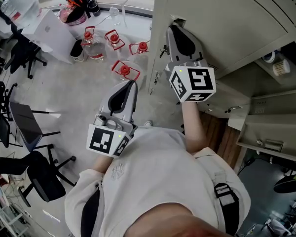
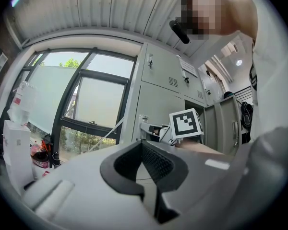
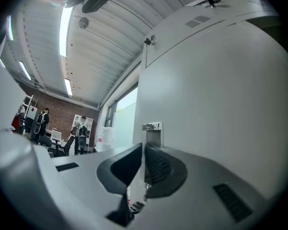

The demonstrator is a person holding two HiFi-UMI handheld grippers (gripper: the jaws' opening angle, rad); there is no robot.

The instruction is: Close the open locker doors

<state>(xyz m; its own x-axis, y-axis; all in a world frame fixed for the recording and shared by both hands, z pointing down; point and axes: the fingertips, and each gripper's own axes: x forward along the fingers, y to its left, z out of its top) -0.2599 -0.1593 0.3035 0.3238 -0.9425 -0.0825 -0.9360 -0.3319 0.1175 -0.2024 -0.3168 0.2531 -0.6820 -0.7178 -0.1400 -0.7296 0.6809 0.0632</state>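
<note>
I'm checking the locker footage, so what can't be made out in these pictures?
Head view: lower door cut off by the right edge.
Right gripper view: door hides its locker's inside; far people too small.
Left gripper view: the left gripper body hides the lockers' bottoms.

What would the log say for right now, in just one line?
phase: door closing | right gripper: shut on locker door edge, by latch | left gripper: shut, empty | another door: open
</note>
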